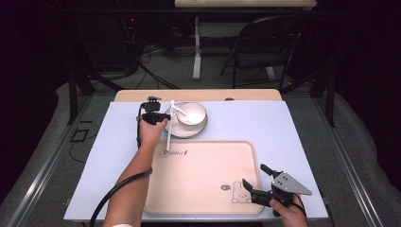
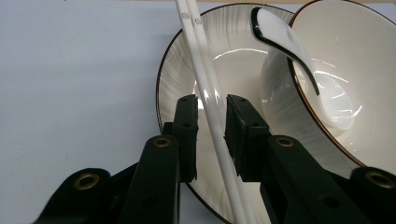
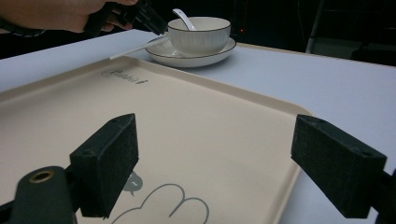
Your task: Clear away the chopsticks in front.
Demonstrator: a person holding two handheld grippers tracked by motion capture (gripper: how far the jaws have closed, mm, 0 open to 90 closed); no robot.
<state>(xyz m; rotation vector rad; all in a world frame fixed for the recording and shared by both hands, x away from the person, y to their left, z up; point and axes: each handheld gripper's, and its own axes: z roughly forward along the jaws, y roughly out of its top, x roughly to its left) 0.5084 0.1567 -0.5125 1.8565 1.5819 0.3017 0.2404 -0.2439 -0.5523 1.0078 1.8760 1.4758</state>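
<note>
Pale blue tabletop runs under everything I see, with a dark room behind. My left gripper has its jaws on either side of a pair of white chopsticks; a slight gap still shows at the pads, so I do not count it as a clamp. In the high view the chopsticks lie with their long axis running away from me, far ends resting on the saucer, near ends pointing at the tray. A small mark sits near their far ends, too small to read. On the saucer stands a bowl holding a white spoon. The beige tray carries script lettering I cannot read and a rabbit drawing. My right gripper hangs wide open over its corner.
</note>
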